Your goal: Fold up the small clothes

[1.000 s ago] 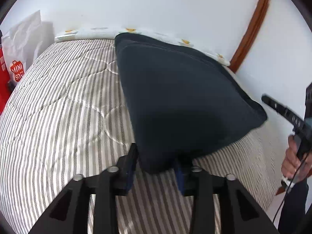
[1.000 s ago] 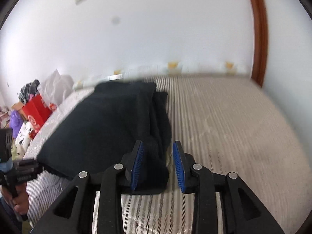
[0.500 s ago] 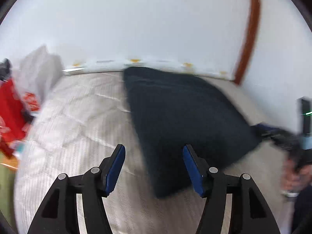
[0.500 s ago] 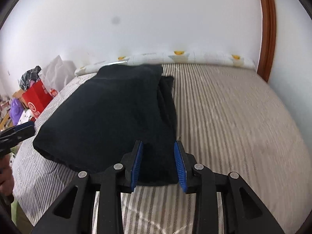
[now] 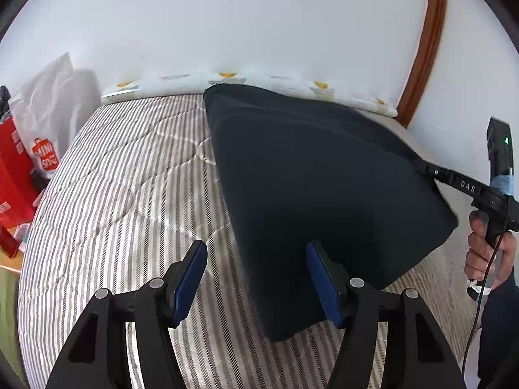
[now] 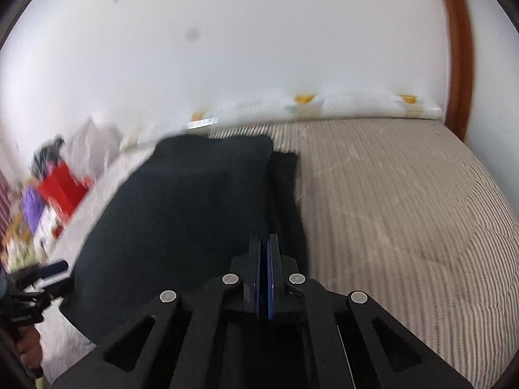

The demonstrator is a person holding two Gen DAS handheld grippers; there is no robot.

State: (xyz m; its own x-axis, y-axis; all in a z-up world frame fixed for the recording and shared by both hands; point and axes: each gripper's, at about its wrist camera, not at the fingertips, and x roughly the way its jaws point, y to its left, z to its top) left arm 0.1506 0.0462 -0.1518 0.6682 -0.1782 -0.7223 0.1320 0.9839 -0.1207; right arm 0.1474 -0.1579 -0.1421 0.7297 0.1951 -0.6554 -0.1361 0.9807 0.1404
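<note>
A dark navy garment (image 5: pixel 318 188) lies folded flat on the striped bed (image 5: pixel 129 188). My left gripper (image 5: pixel 256 278) is open, its blue pads straddling the garment's near corner without gripping it. My right gripper (image 6: pixel 265 259) has its pads pressed together at the garment's near right edge (image 6: pixel 194 220); the view is blurred and I cannot see cloth between the pads. In the left wrist view the right gripper (image 5: pixel 425 168) touches the garment's right edge. A narrower folded layer (image 6: pixel 285 181) shows along the garment's right side.
A patterned pillow (image 5: pixel 259 79) lies along the white wall at the bed's far end. Red and white shopping bags (image 5: pixel 35 149) stand left of the bed. A brown door frame (image 5: pixel 421 42) rises at the right. Bare striped bedding (image 6: pixel 389 201) lies right of the garment.
My left gripper let go of the garment's near corner and opened wide. My right gripper, open around the right edge before, has closed.
</note>
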